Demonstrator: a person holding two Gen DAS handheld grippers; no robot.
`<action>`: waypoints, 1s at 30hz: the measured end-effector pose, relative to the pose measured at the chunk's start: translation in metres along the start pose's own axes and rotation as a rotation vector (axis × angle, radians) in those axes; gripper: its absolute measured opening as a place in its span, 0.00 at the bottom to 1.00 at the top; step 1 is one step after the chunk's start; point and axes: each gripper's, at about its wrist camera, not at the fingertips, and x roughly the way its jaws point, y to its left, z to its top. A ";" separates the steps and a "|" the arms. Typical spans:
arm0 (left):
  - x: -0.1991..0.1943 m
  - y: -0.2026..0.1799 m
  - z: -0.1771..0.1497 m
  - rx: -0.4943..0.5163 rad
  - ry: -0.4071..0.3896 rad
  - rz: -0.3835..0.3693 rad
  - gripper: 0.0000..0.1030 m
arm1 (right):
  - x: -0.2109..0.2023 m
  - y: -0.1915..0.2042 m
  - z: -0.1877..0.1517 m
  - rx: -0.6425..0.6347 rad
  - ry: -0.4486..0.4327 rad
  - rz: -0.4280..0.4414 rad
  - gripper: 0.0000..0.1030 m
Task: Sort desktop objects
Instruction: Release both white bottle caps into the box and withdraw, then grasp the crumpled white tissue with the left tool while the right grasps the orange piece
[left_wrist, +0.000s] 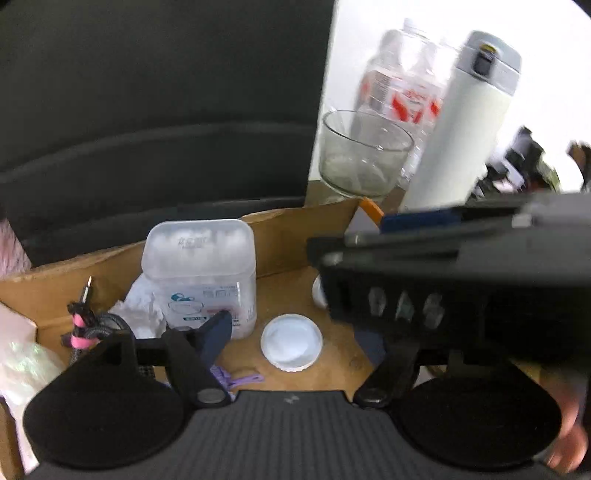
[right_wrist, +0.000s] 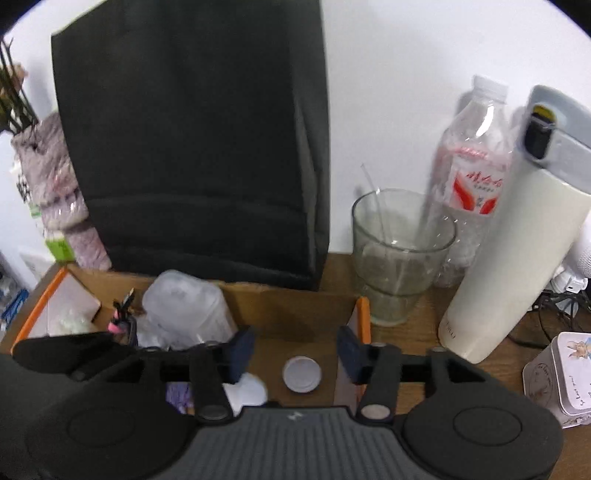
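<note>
Both tools hang over the open brown cardboard box (right_wrist: 288, 306) and both stand empty: the right tool (right_wrist: 293, 349) has its two dark blue pads apart with nothing between them, and the left tool (left_wrist: 273, 295) also looks spread, though only its left pad is clear in the left wrist view, because the black body of the right tool crosses in front of the other side. Inside the box, on its floor, lies a small round white plastic cap (right_wrist: 302, 373), flat, and it sits almost exactly in the gap of the right tool, just below and ahead of the pads. In the left wrist view the same cap is a little right of the left pad. So I judge the right hand is the nearer one for this cap, and a short descent would bring the pads to its two sides; being round, it has no long axis to match. Left of the cap stands a translucent white plastic tub of cotton swabs (left_wrist: 199, 273), with crumpled white paper and a dark braided cable with pink ties (left_wrist: 86, 328) beside it. Outside the box, on the wooden surface (right_wrist: 421, 325) to the right, a clear drinking glass (right_wrist: 400, 254), a clear plastic bottle with red label (right_wrist: 472, 177) and a tall cream flask with grey lid (right_wrist: 517, 258) stand close together
</note>
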 end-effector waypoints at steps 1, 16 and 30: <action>-0.003 0.000 -0.002 0.015 0.002 0.011 0.73 | -0.004 -0.002 0.000 0.009 -0.010 -0.003 0.51; -0.153 0.010 -0.059 -0.185 -0.118 0.228 0.89 | -0.135 0.008 -0.059 0.023 -0.080 0.013 0.64; -0.271 -0.037 -0.259 -0.221 -0.272 0.287 1.00 | -0.250 0.064 -0.249 -0.061 -0.136 0.065 0.80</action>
